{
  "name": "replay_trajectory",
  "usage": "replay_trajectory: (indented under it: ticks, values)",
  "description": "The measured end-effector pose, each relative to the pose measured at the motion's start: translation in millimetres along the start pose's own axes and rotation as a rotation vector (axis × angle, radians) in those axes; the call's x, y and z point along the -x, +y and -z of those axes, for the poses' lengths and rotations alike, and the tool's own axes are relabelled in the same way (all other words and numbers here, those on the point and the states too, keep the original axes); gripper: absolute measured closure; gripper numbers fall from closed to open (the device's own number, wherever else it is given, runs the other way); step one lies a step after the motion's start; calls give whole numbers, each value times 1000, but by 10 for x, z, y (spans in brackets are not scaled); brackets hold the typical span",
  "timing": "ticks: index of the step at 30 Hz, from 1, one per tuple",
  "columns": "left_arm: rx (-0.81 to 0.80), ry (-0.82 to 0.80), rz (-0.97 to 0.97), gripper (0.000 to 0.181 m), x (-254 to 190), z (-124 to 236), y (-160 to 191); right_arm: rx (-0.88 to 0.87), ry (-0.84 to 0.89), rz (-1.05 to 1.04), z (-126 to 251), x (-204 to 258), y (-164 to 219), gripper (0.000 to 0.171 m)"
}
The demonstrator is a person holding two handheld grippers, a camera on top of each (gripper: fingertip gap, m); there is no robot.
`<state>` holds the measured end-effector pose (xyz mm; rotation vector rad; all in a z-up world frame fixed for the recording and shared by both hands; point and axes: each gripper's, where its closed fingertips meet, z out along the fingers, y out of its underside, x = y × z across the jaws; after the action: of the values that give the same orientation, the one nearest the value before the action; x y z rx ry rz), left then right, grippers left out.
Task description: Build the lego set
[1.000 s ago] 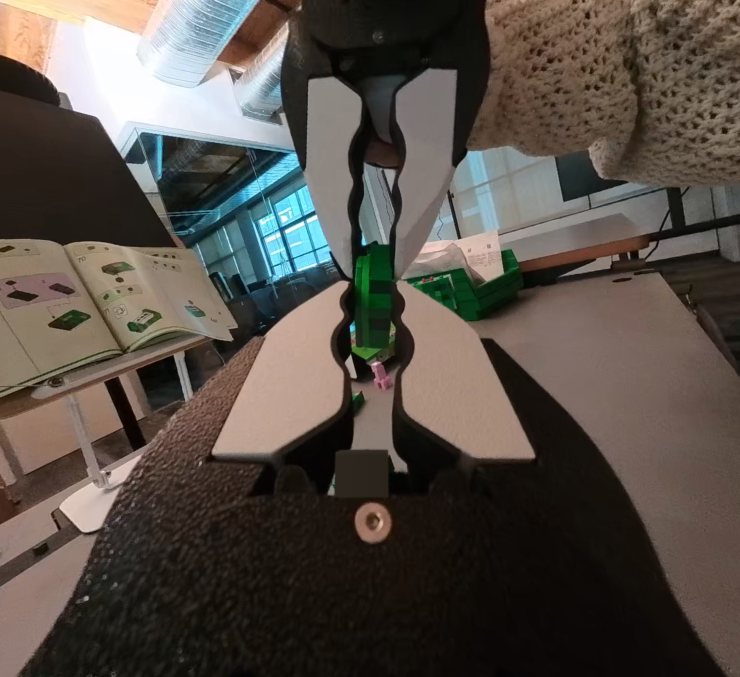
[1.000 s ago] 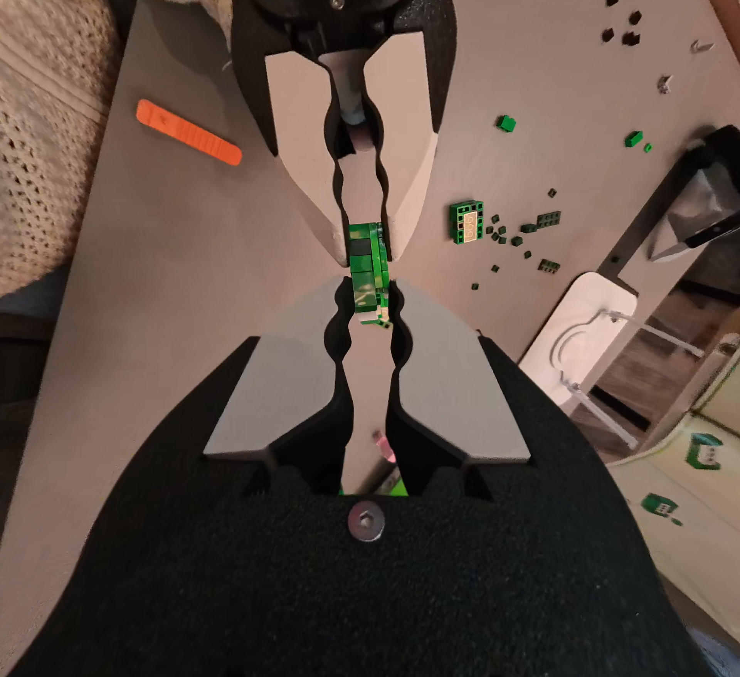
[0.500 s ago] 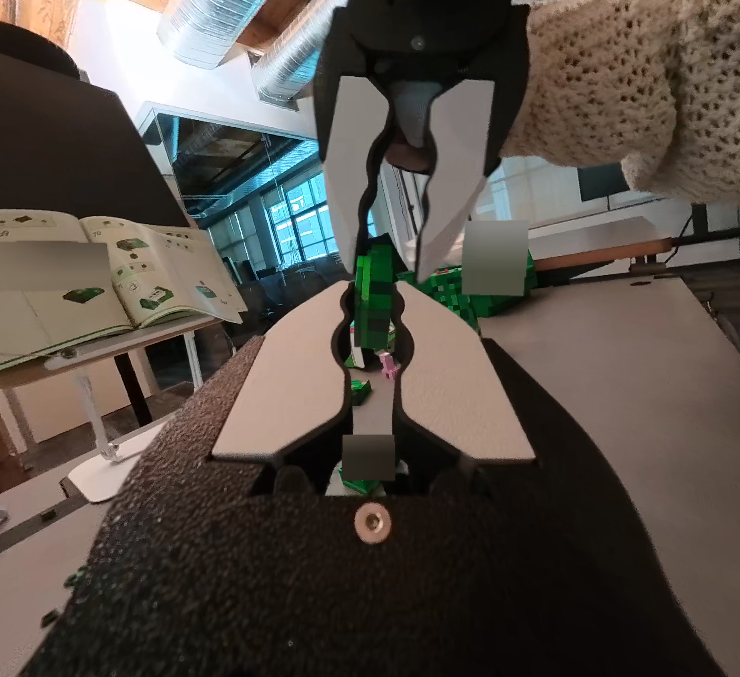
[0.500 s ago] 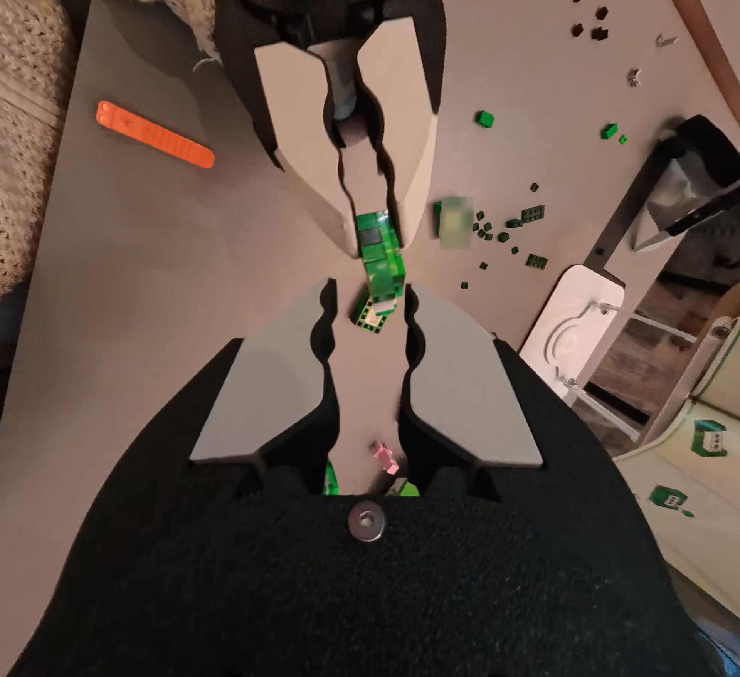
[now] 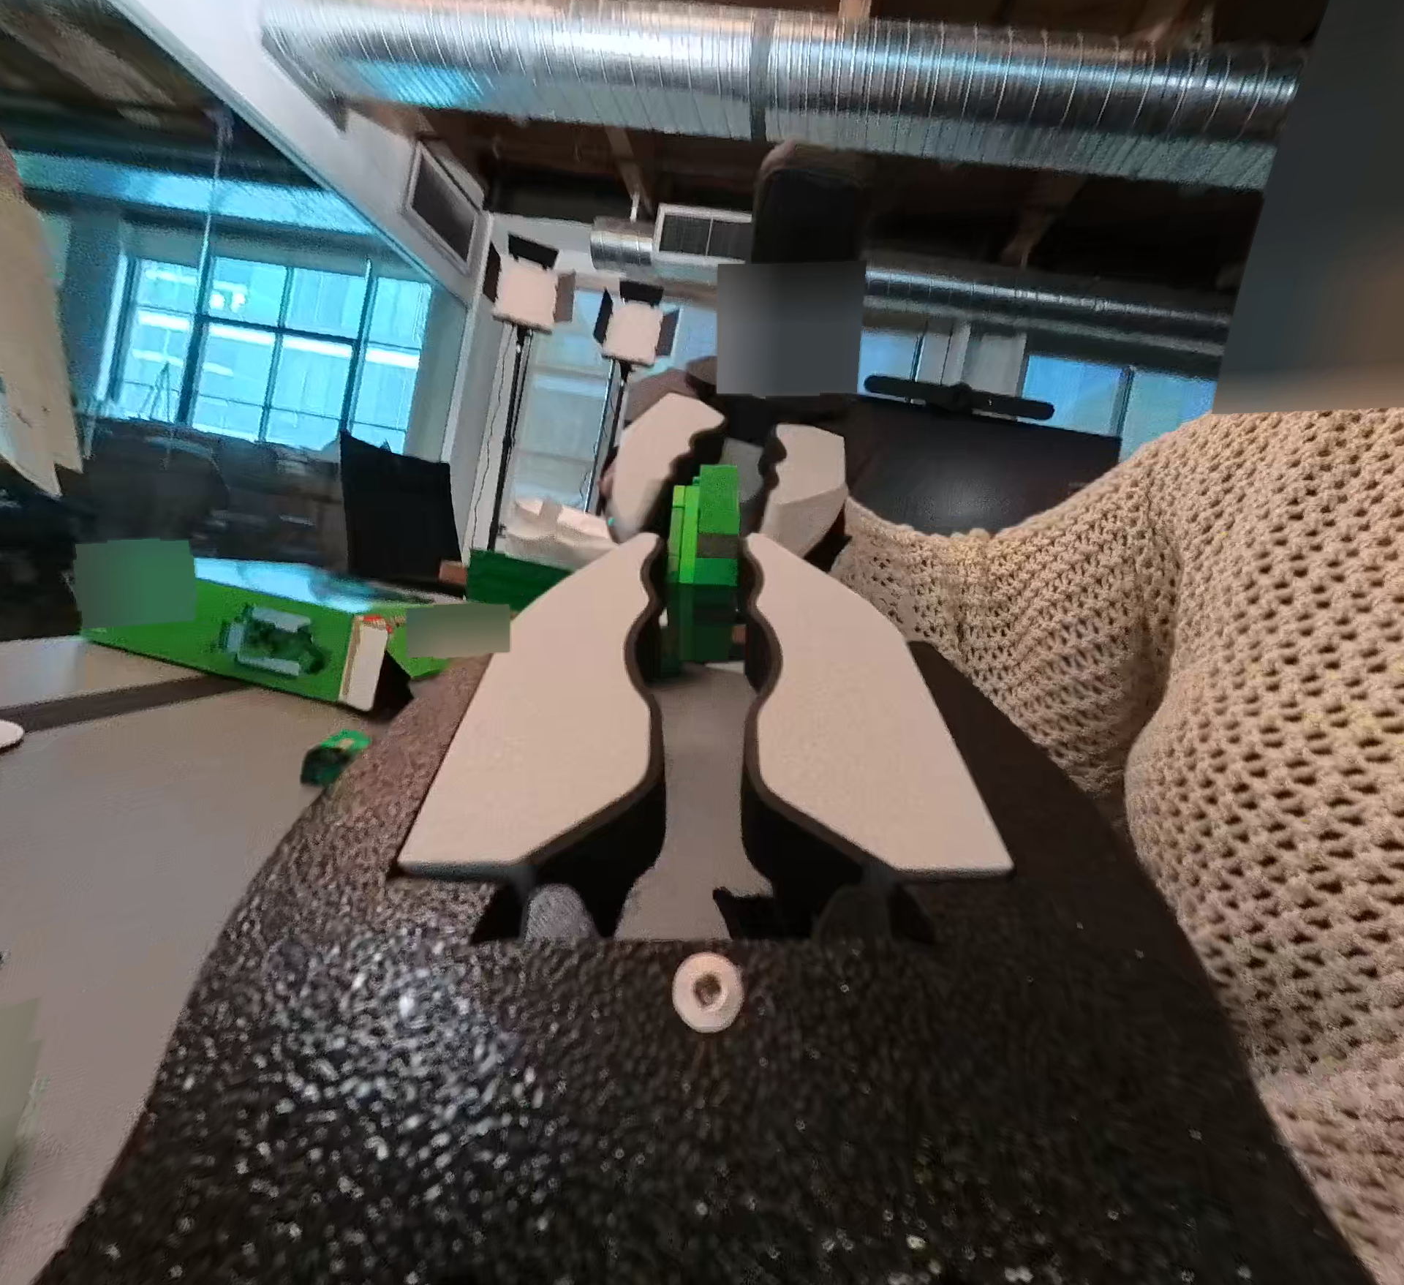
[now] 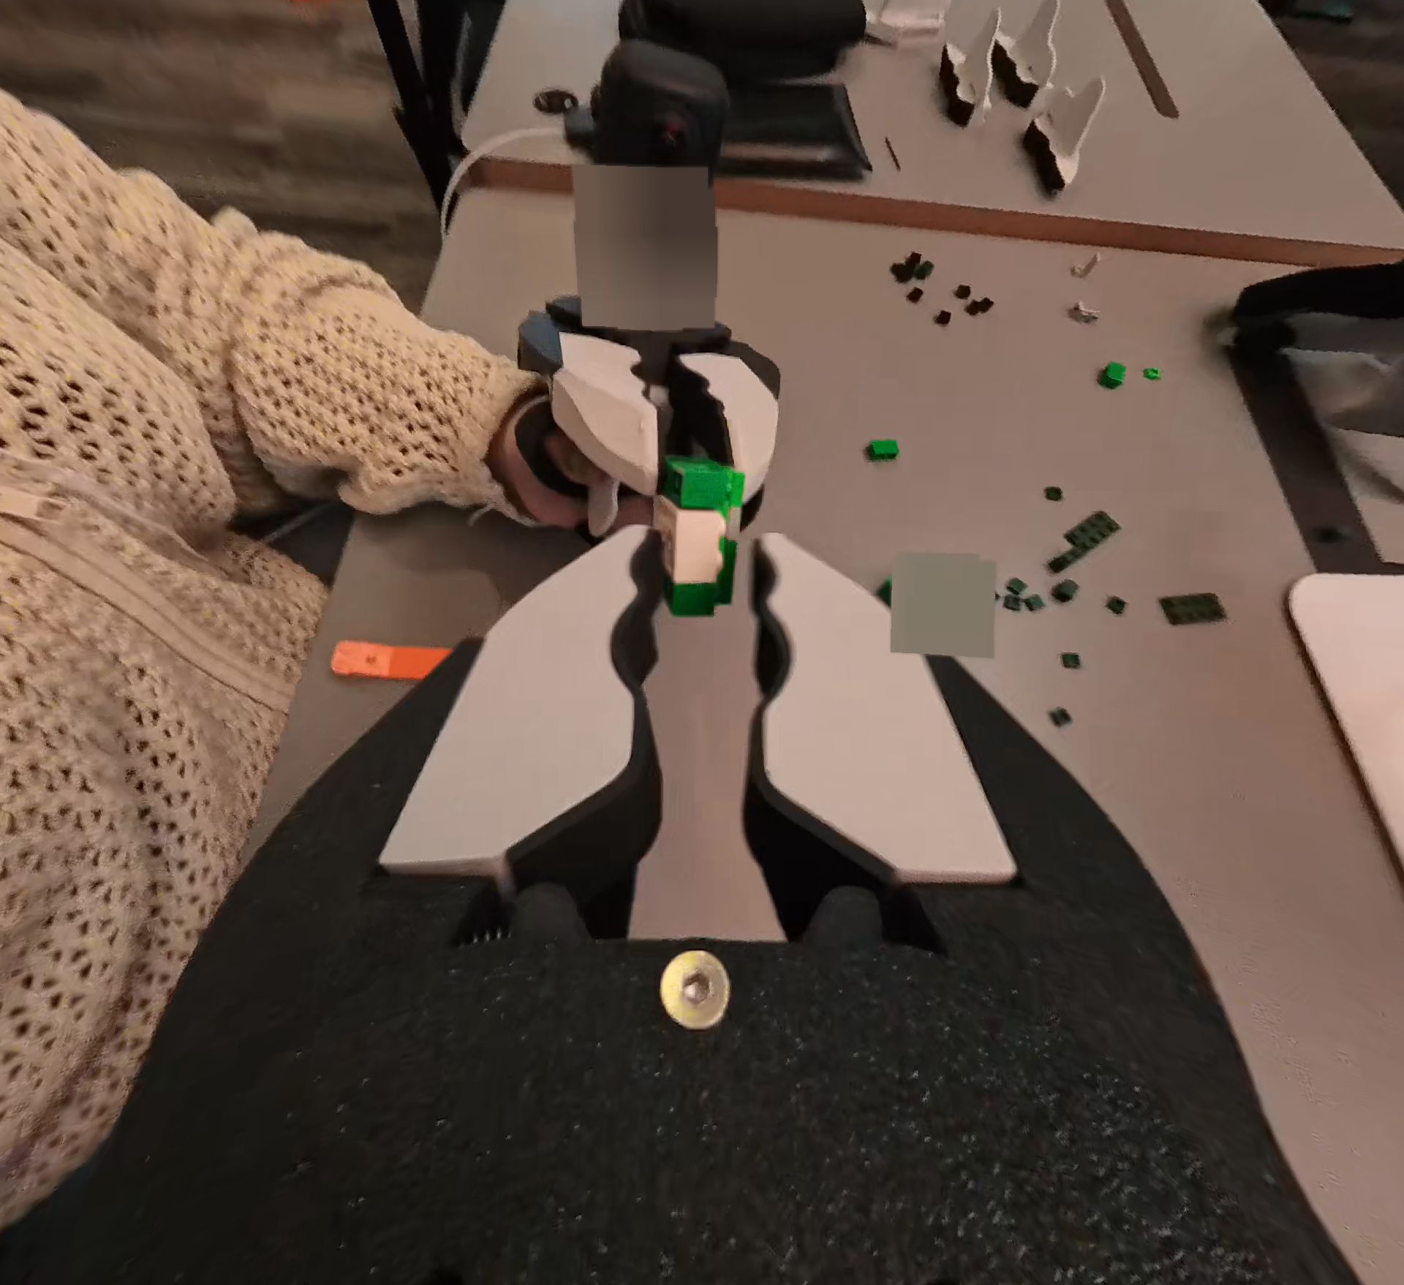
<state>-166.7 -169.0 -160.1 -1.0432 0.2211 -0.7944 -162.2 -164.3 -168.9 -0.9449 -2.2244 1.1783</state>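
Note:
A small green lego assembly [image 5: 703, 565] with a white and tan face [image 6: 693, 546] is held in the air above the grey table [image 6: 988, 413]. My left gripper [image 5: 703, 543] is shut on it; in the right wrist view that gripper [image 6: 687, 481] grips the assembly's far green end. My right gripper [image 6: 703, 542] is open, with its fingers on either side of the assembly's near end and a thin gap on the right side. It faces the left gripper head-on and also shows in the left wrist view [image 5: 729, 481].
Loose dark and bright green pieces [image 6: 1086, 534] lie scattered on the table to the right. An orange brick separator [image 6: 387, 660] lies at the left. A green lego box [image 5: 251, 633] and a small green piece [image 5: 334, 755] lie beyond. A knit sleeve [image 5: 1215, 717] is close by. The grippers are tip to tip, or close to it. The orange brick separator [image 6: 387, 660] is about 20 centimetres from both grippers' fingertips.
The right gripper let go of the assembly and opened, and now sits around its end again. Both grippers swung round from pointing up and down to nearly level. The left kept its hold.

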Motion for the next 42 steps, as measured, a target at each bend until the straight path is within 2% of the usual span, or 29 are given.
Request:
replay_trajectory:
  ticks: [3,5,8,10,14,18,19,20,24,25,29,32,35,42]
  values:
    - [27,-32,2,165,55,-16,68,-67,-37,-99,-1,-29,70,154]
    - [62,-97,-92,162,110,-21,101,-142,-66,-204,7,-63,102,154]
    - [237,-243,-413,121,234,-6,228,-265,-94,-379,47,-158,162,154]
    - [313,-325,-652,112,274,1,270,-328,-128,-477,72,-207,213,154]
    - [401,-411,-952,114,264,-61,375,-388,-188,-590,41,-223,305,154]
    - [478,-443,-1063,126,302,-79,501,-406,-244,-636,-22,-175,359,154]
    - [478,-465,-1080,137,322,-60,487,-413,-258,-650,-28,-175,371,155]
    - [478,-471,-1081,144,329,-47,484,-424,-275,-666,-32,-174,380,155]
    - [504,-465,-1031,145,355,-21,519,-466,-303,-679,-63,-189,421,154]
    - [508,-454,-999,145,363,-17,532,-478,-281,-646,-60,-203,431,149]
    - [547,-374,-808,146,422,54,623,-500,-50,-320,37,-321,557,123]
    - [543,-216,-614,146,336,79,721,-451,48,-23,31,-203,717,121]
    - [569,-123,-526,145,288,110,808,-485,-12,68,55,-43,722,116]
    - [651,-1,-517,145,136,69,1066,-359,-67,207,-55,106,809,119]
